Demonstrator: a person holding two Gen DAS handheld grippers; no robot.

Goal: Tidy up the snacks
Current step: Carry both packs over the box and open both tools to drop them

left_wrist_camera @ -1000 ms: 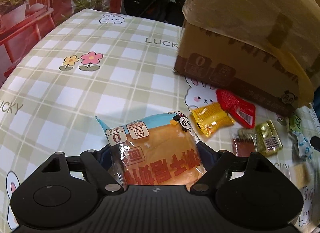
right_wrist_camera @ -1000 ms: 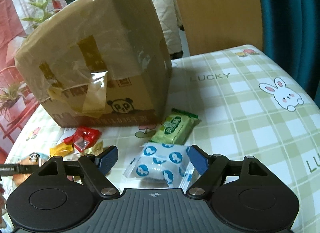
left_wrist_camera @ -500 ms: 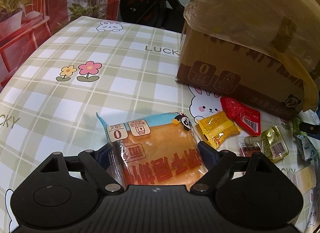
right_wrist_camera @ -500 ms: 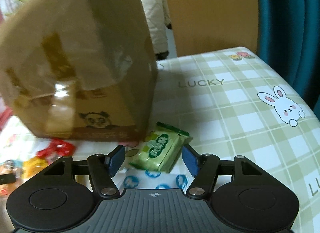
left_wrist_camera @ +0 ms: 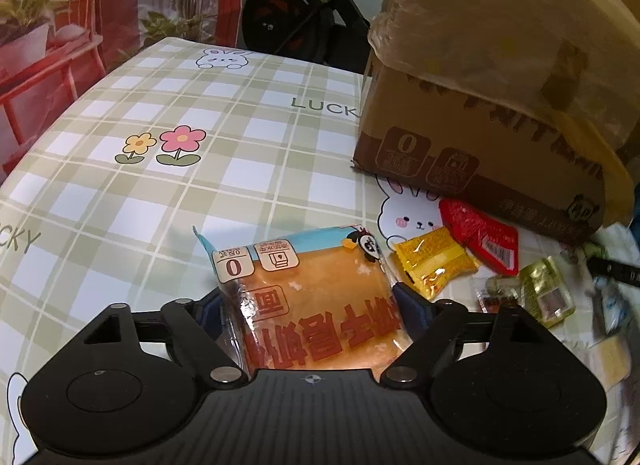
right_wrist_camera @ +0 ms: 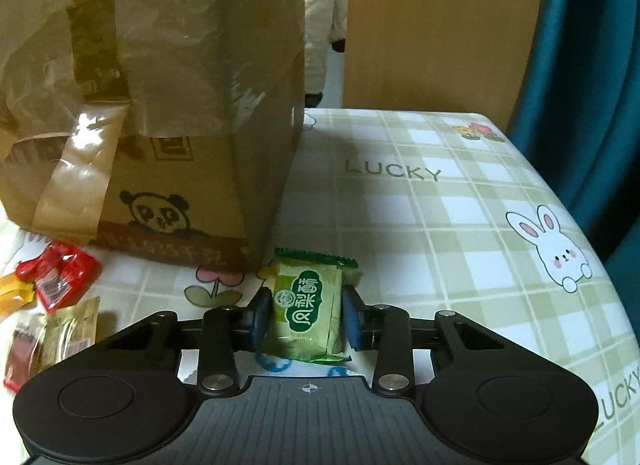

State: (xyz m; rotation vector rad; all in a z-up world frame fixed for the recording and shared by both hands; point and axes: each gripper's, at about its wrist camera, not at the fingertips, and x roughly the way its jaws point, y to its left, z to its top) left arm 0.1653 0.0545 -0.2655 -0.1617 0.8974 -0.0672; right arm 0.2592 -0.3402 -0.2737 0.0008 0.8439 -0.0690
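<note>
A room in a home. The surface (left_wrist_camera: 248, 169) wears a green-and-white checked cloth printed with cartoon rabbits, flowers and the word LUCKY. A taped cardboard box (left_wrist_camera: 500, 97) stands on it beside small wrapped snacks (left_wrist_camera: 434, 261). Behind are an exercise bike (left_wrist_camera: 296, 21), a red backdrop picturing potted plants (left_wrist_camera: 44, 25), a teal curtain (right_wrist_camera: 580, 77) and a wooden panel (right_wrist_camera: 436, 29).

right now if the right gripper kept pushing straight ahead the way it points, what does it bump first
The right gripper, whose jaws have just been closing on the green snack packet, would likely carry it into the near corner of the cardboard box, or just past it onto the tablecloth; depth is unclear.
</note>
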